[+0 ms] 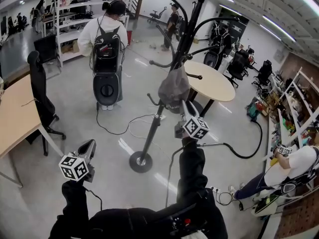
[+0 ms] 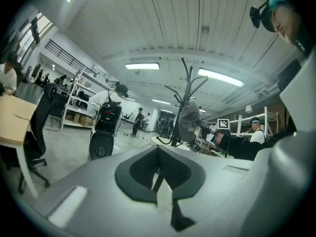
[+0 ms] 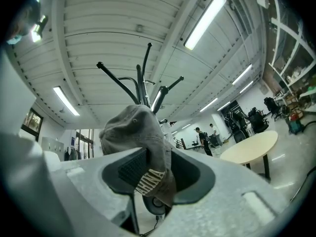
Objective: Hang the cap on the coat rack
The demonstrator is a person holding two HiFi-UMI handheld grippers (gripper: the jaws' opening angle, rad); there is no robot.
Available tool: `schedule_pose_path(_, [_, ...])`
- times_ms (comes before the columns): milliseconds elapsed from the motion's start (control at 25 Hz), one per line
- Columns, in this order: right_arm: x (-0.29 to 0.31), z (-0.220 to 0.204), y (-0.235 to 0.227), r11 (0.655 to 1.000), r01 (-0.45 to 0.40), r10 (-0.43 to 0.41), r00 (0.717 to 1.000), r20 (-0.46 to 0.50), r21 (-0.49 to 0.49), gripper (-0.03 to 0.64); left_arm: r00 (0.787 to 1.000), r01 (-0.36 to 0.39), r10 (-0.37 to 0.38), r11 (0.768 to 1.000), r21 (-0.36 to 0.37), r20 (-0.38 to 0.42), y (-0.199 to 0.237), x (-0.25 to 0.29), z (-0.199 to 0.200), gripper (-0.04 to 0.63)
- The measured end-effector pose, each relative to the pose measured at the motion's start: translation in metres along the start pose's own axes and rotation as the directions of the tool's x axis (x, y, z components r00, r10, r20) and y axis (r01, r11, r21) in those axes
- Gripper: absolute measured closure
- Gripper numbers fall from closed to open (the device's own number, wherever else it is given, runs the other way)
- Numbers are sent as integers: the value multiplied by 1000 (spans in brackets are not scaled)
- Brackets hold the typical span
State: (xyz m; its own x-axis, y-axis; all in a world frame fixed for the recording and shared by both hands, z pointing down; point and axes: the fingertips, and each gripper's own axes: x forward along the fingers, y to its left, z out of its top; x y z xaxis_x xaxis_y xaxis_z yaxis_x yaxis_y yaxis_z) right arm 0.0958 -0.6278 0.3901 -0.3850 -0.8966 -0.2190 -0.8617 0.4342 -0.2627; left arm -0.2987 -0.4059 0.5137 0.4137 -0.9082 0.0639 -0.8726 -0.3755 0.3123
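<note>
A grey cap (image 1: 173,88) hangs on a hook of the black coat rack (image 1: 187,34), which stands on a round base (image 1: 140,162). My right gripper (image 1: 183,107) is raised just below and in front of the cap. In the right gripper view the cap (image 3: 133,132) droops between the jaws of the right gripper (image 3: 153,167), which stand wide apart with the pads off it. My left gripper (image 1: 89,144) hangs lower at the left, shut and empty. In the left gripper view, the cap (image 2: 187,122) shows far beyond the left gripper (image 2: 158,152).
A round table (image 1: 214,81) stands right behind the rack. A person with a backpack (image 1: 106,44) stands at the back left. A desk (image 1: 15,113) and black chair (image 1: 40,93) are at the left. Cables (image 1: 124,126) lie on the floor; a seated person (image 1: 294,166) is at the right.
</note>
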Motion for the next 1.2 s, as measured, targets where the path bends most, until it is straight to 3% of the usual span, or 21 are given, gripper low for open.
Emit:
schedule_pose_path(440, [-54, -22, 0, 999, 11, -14, 998, -66, -37, 469, 999, 46, -46, 999, -4, -16, -33, -2, -13, 595])
schedule_pose_path(760, [-101, -13, 7, 997, 1, -7, 997, -78, -74, 470, 997, 68, -68, 998, 5, -25, -66, -5, -20, 595])
schedule_pose_path(960, [-138, -8, 11, 996, -21, 15, 997, -78, -88, 533, 997, 76, -75, 997, 4, -28, -88, -8, -30, 595])
schedule_pose_path(1200, [-183, -3, 18, 992, -43, 32, 995, -98, -117, 546, 993, 111, -110, 994, 14, -38, -130, -12, -38, 595])
